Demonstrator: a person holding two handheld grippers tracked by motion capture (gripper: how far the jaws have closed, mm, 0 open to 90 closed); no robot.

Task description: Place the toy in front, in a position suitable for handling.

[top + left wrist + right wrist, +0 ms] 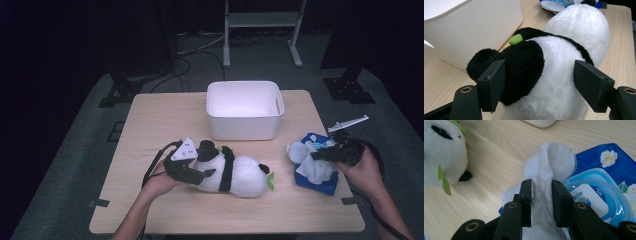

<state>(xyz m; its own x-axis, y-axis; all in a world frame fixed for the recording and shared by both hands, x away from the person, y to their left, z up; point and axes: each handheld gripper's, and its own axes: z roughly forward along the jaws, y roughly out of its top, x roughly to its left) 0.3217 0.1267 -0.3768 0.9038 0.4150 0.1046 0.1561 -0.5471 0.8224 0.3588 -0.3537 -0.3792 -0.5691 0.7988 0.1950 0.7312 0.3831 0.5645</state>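
A panda plush (245, 176) lies on its side on the wooden table (165, 120), head toward the right. My left gripper (206, 161) grips its rear end. In the left gripper view the jaws of the left gripper (540, 85) press a black leg and the white body of the panda plush (559, 75). At the right, my right gripper (315, 154) sits over a blue wet-wipes pack (322, 186). A white wipe (554, 157) pulled from the pack (604, 175) runs loosely between the parted jaws of the right gripper (541, 187).
A white plastic bin (243, 127) stands at the back middle of the table, just behind the panda. The panda's head (441, 152) lies a short way left of the wipes. Dark floor, cables and a metal stand surround the table.
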